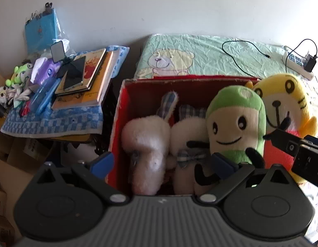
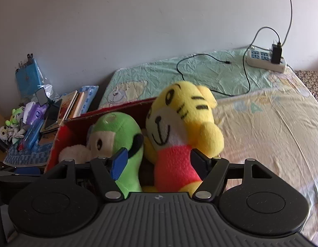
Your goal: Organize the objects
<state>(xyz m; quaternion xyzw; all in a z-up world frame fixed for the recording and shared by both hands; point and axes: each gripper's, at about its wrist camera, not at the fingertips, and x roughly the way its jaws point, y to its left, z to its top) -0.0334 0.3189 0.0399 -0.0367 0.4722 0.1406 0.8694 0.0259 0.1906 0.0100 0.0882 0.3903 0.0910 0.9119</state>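
Left gripper (image 1: 162,161): black two-finger tool with blue pads, spread wide apart and gripping nothing; it hangs over the near edge of the red cardboard box (image 1: 126,94).
Right gripper (image 2: 161,162): black two-finger tool, one blue pad and one dark pad; the fingers stand on either side of the red torso of the yellow plush tiger with red shirt (image 2: 179,127). The left pad lies against the green plush beside it; the right pad is just beside the tiger's flank. Whether the pads actually clamp the tiger cannot be told.
Red cardboard box: open-topped, standing on the bed at its left edge, near the side table.
Box contents: two white fluffy plush rabbits with checked ears (image 1: 147,142), lying side by side in the left and middle part; one green and cream plush figure with smiling face (image 1: 236,123), upright at the right part, touching the rabbits.
Yellow plush tiger: upright at the right end of the box, pressed against the green plush; in the right wrist view its lower body sits at the box rim. Whether it rests fully inside cannot be told.
Bed sheet (image 2: 272,123): pale, wrinkled, with a bear print on the green section near the wall.
White power strip (image 2: 266,58): on the far corner of the bed, with a black charger plugged in and a black cable (image 2: 200,61) trailing across the sheet.
Side table, left of the box: blue checked cloth (image 1: 55,121) carrying a stack of books (image 1: 90,78), with a dark phone (image 1: 75,73) on top, blue pens and small plush toys (image 1: 18,78) at the far left.
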